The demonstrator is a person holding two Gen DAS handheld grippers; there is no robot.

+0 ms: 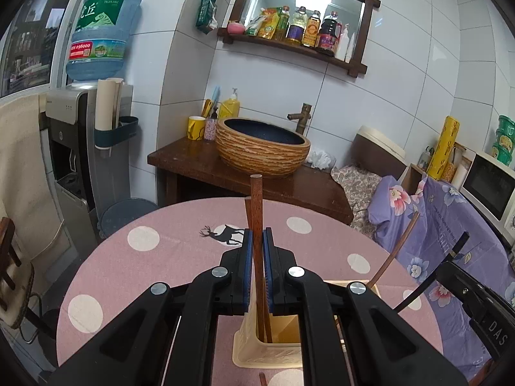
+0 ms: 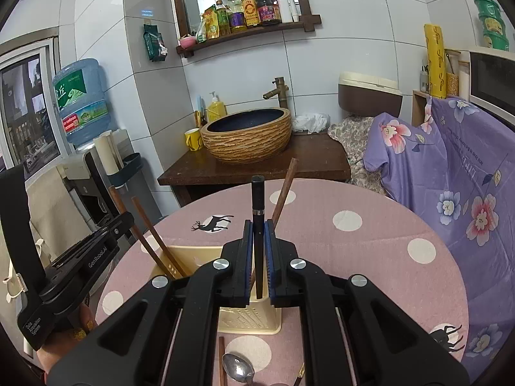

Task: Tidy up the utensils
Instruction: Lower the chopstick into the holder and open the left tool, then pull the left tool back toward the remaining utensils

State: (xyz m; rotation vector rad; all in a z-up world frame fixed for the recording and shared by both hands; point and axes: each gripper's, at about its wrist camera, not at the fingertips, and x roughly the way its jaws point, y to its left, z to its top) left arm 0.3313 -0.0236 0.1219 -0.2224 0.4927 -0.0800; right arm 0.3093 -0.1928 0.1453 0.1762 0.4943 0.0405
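Note:
My left gripper (image 1: 257, 234) is shut on a pair of reddish-brown chopsticks (image 1: 256, 206) that stand upright. Their lower ends are inside the beige slotted utensil holder (image 1: 254, 353) on the pink dotted table. My right gripper (image 2: 257, 225) is shut on a black chopstick (image 2: 257, 199), also upright, whose lower end dips into the same holder (image 2: 248, 321). A single brown chopstick (image 2: 283, 189) leans in the holder behind it. The left gripper (image 2: 124, 218) shows at the left of the right wrist view, and the right gripper (image 1: 450, 263) at the right of the left wrist view.
A metal spoon (image 2: 238, 370), a brown chopstick (image 2: 221, 360) and another thin utensil (image 2: 301, 370) lie on the table (image 2: 370, 241) in front of the holder. Behind the table are a wooden counter with a basin (image 1: 262, 148), a water dispenser (image 1: 74, 135) and purple floral cloth (image 2: 450, 167).

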